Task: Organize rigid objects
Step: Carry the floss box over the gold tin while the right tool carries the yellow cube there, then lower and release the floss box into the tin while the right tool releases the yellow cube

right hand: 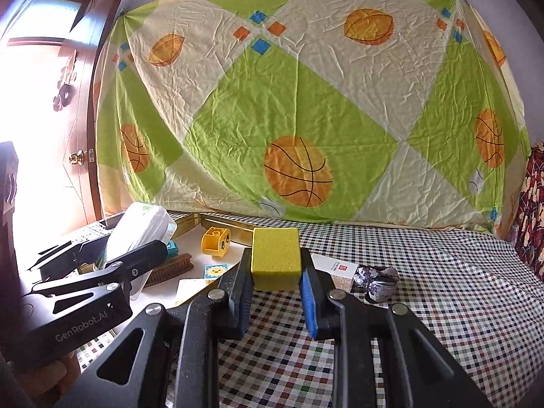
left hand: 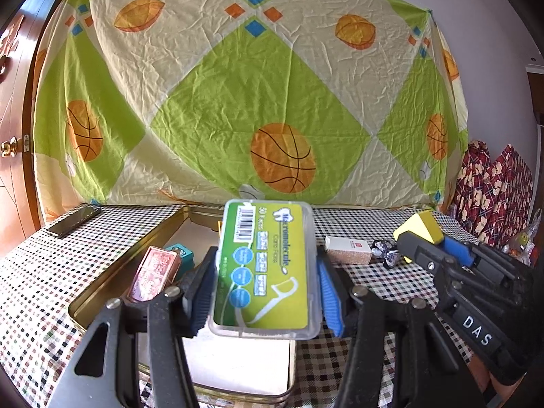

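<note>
My left gripper (left hand: 266, 272) is shut on a clear floss-pick box (left hand: 265, 265) with a green label, held tilted above the gold tin tray (left hand: 112, 272). The right wrist view shows the same box (right hand: 139, 227) in the left gripper (right hand: 132, 255) over the tray's rim (right hand: 217, 219). My right gripper (right hand: 276, 272) is shut on a yellow sponge block (right hand: 276, 258), just above the checked tablecloth to the right of the tray. In the left wrist view, that block (left hand: 421, 226) and the right gripper (left hand: 420, 241) sit at the right.
Inside the tray lie a pink box (left hand: 154, 273), a teal piece (left hand: 182, 253), a yellow toy brick (right hand: 216, 241), a sun tile (right hand: 216, 271) and a brush (right hand: 171, 268). On the cloth are a small white box (right hand: 335, 268), a foil-wrapped item (right hand: 375, 280) and a phone (left hand: 73, 221).
</note>
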Demonstrator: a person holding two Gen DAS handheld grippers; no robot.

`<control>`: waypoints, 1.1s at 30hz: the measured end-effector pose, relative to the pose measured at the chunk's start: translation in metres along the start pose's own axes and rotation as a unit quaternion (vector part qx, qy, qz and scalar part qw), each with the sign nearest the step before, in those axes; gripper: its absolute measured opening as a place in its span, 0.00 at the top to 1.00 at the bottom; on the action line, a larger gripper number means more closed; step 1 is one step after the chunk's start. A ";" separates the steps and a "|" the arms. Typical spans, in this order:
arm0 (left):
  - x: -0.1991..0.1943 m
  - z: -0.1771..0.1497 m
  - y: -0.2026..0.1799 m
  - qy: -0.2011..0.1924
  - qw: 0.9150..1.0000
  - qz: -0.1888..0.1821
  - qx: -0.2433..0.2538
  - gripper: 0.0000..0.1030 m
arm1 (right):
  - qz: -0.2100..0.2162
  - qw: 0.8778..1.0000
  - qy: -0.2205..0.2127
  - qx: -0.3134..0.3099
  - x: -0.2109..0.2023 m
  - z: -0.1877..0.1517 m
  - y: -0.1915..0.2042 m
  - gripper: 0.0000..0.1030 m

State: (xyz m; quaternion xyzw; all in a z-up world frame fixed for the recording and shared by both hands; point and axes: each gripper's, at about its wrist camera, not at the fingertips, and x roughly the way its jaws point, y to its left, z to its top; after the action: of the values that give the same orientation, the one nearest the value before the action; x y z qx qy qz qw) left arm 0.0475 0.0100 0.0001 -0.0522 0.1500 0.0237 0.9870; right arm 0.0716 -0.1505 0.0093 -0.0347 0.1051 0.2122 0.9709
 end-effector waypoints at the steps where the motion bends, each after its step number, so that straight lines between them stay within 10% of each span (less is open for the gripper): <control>1: 0.000 0.000 0.002 0.000 1.000 0.001 -0.002 0.48 | 0.002 1.000 0.000 0.001 0.000 0.000 0.001 0.74; 33: 0.001 0.005 0.058 -0.001 0.998 0.049 -0.033 0.48 | 0.049 0.998 0.008 -0.037 0.023 0.003 0.061 0.74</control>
State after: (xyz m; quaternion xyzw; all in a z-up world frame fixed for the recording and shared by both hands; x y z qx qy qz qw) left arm 0.0461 0.0679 -0.0012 -0.0771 0.1508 0.0771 0.9825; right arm 0.0669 -0.0861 0.0060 -0.0672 0.1066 0.2634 0.9564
